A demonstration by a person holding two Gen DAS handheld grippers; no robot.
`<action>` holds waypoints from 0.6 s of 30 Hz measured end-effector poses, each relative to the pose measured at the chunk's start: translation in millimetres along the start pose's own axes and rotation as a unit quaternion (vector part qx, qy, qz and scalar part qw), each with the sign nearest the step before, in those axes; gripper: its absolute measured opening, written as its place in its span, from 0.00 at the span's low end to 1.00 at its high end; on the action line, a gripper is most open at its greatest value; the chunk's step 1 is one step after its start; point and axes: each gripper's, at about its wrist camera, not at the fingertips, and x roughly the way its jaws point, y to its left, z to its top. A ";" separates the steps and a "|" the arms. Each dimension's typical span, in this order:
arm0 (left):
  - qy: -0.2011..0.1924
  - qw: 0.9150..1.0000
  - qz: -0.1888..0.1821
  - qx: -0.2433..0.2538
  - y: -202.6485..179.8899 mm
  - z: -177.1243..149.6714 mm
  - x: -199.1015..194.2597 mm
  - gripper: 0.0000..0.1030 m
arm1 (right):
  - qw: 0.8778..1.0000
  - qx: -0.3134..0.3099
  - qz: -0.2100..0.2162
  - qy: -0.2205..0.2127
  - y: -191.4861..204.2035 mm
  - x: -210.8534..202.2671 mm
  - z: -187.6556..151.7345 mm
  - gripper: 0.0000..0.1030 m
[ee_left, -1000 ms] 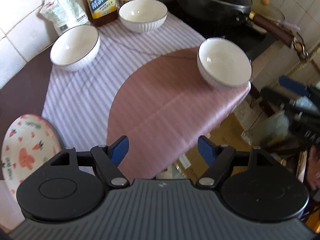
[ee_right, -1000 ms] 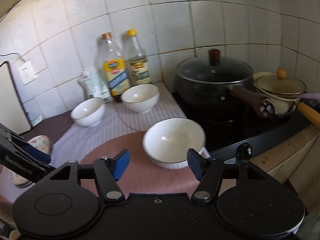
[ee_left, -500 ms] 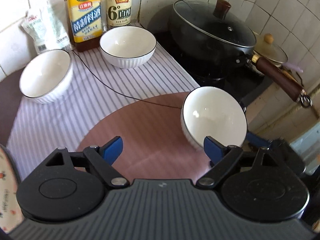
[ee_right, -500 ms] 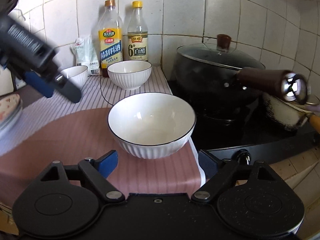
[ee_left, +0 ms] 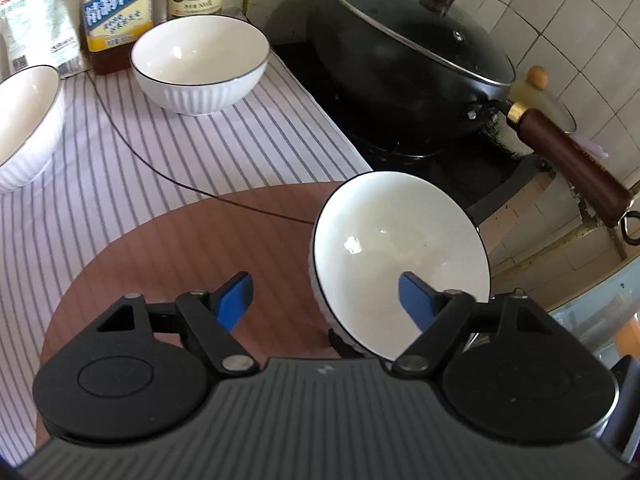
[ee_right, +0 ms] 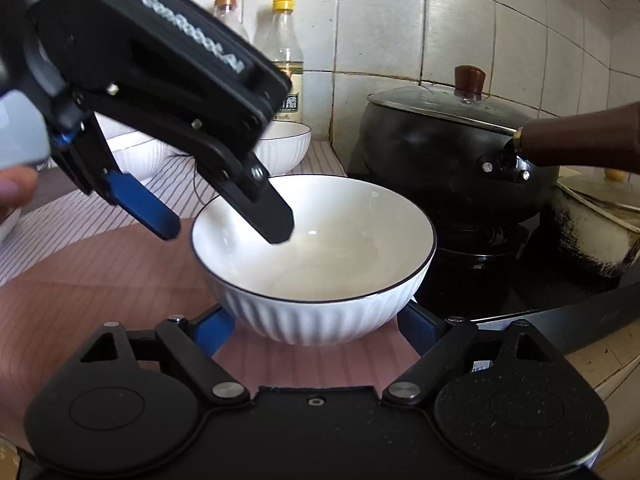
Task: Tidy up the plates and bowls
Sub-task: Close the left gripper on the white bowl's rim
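straddling the near bowl's [ee_right: 320, 256] rim, our left gripper [ee_right: 224, 224] has one finger hanging over the white inside and the other outside its left wall; its jaws are closing, the rim is between them, and no pad presses on the bowl. from the left wrist view the same bowl [ee_left: 400, 256] fills the right side of the gap of that gripper [ee_left: 326, 294]. our right gripper [ee_right: 316, 326] sits low at the bowl's near side, one blue finger at each flank of the ribbed base, spread wide and released; we cannot tell whether either pad touches. the bowl stands upright on the pink round part of the striped cloth [ee_left: 200, 160], at the cloth's right edge, just beside the black stove. two more white bowls wait at the back: the middle bowl [ee_left: 200, 60] in front of two bottles [ee_left: 116, 8], and the left bowl [ee_left: 24, 120] cut by the frame edge. a lidded black pot [ee_left: 416, 56] stands on the stove with its brown handle pointing right.
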 end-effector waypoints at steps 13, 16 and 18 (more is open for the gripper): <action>0.013 0.999 0.044 0.018 -3.8 -4.4 7.6 0.12 | 1.000 -0.017 -0.001 -0.025 16.2 -5.4 -5.6 0.88; 0.011 0.999 0.038 0.007 1.7 -6.3 0.6 0.13 | 1.000 0.003 0.006 -0.016 15.4 -5.9 -0.9 0.88; 0.016 0.999 0.042 0.011 4.3 -6.6 -5.5 0.12 | 1.000 -0.002 0.009 -0.019 20.1 -9.1 1.3 0.88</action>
